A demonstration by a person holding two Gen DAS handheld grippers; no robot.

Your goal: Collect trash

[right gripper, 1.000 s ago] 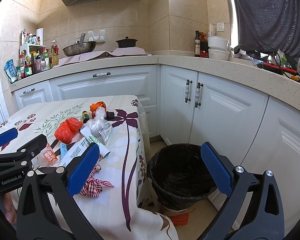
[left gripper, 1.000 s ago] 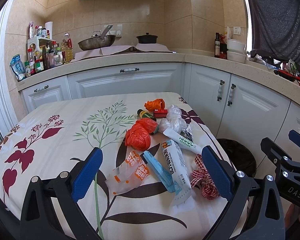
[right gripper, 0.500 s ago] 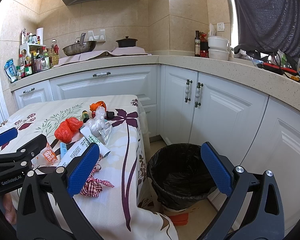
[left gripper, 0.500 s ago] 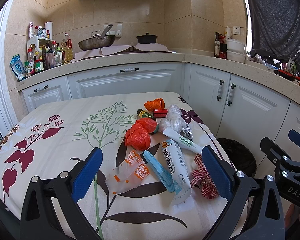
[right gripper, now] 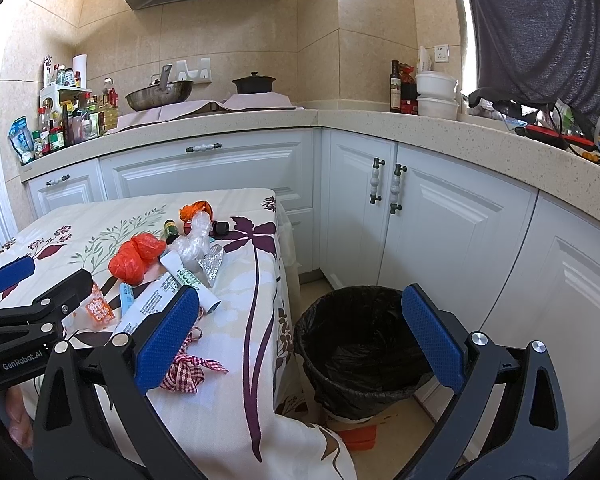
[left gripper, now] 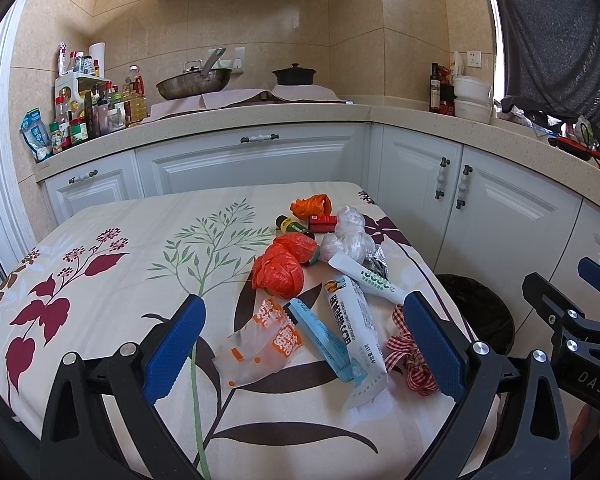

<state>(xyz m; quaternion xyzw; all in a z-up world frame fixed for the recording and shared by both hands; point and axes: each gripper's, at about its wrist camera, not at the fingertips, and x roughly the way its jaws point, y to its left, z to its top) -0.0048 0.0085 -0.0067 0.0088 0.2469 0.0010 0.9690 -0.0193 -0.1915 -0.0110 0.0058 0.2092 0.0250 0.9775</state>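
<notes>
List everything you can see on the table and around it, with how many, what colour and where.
orange plastic bags: three, orange, table middle and far end
clear plastic bag: one, beside them
white tube: one, white, right of centre
snack wrapper: one, clear and orange, near edge
blue wrapper: one, near edge
white wrapper: one, near edge
checked ribbon: one, red and white, table's right edge
small bottle: one, dark, far end
trash bin: one, black liner, floor beside table
left gripper: open
right gripper: open

Floral-clothed table (left gripper: 100, 280) bears trash (wrappers (left gripper: 260, 344), bags (left gripper: 278, 270)).
</notes>
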